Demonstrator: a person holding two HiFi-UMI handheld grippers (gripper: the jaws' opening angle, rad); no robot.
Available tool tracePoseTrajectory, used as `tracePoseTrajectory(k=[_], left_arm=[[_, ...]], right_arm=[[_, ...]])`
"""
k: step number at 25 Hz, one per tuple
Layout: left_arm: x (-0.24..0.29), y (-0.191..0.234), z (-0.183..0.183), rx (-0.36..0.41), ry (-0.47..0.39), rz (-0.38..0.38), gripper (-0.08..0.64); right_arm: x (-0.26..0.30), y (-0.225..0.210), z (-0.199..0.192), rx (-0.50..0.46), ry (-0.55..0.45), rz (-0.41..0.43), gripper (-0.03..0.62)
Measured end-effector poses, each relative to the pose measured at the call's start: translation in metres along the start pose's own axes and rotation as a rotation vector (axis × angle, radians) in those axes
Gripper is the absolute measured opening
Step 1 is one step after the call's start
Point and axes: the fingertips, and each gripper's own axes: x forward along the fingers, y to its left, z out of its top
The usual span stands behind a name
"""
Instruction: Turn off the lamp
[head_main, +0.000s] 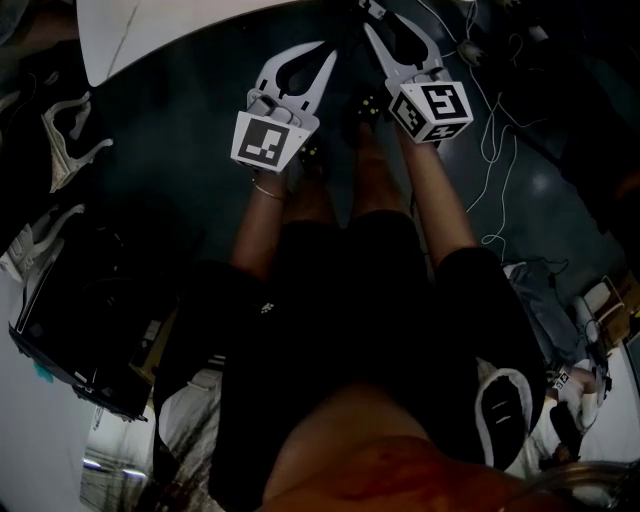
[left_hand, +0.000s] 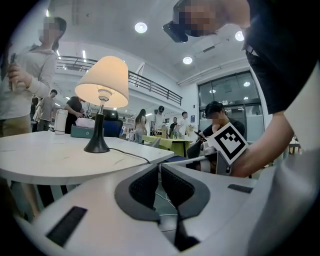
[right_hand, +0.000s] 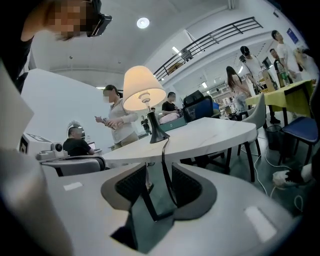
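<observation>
1. clearly the cream-shaded table lamp with a slim black stem stands on the round white table top, near its edge. its shade glows warm, so i judge it still on.
2. its thin black cord runs from the flared black base over the table edge and hangs down.
3. handling, as i judge it: the lamp looks light and a little top-heavy on its small foot, so a push high up could tip it or slide it on the smooth top. the shade looks thin and easily dented. the cord is limp and would swing away from a careless pinch.
4. no switch can be made out; it may sit on the cord or under the shade. the stiff stem or a switch body is the place to take hold, not the shade.
5. the left gripper has its fingers pressed together on nothing. the lamp sits up and to the left of them, well apart.
6. the right gripper has its fingers spread wide, gripping nothing. the lamp stands straight ahead above the gap, well apart. the hanging cord shows through that gap, untouched by either pad; whether it lies between the pads or beyond them i cannot tell.
7. both grippers sit lower than the table top.
</observation>
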Motion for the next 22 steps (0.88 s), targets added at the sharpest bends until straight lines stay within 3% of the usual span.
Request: tracePoseTrajectory(k=[6, 11, 15, 22], left_arm=[[0.006, 0.002, -0.013, 0.021, 0.019, -0.007, 0.009], [0.005, 0.012, -0.023, -0.006, 0.034, 0.015, 0.009], [0.002, 0.019, -0.030, -0.026, 0.032, 0.035, 0.009], [0.006, 0.015, -0.037, -0.033, 0.028, 0.027, 0.009]], right_arm=[[0.022, -0.011, -0.014, -0.011, 0.023, 0.017, 0.129], [0.033, -0.016, -0.022, -0.017, 0.028, 0.041, 0.123], [0.036, -0.015, -0.022, -0.006, 0.010, 0.059, 0.031], [0.024, -0.010, -0.010, 0.073, -0.024, 0.147, 0.011]])
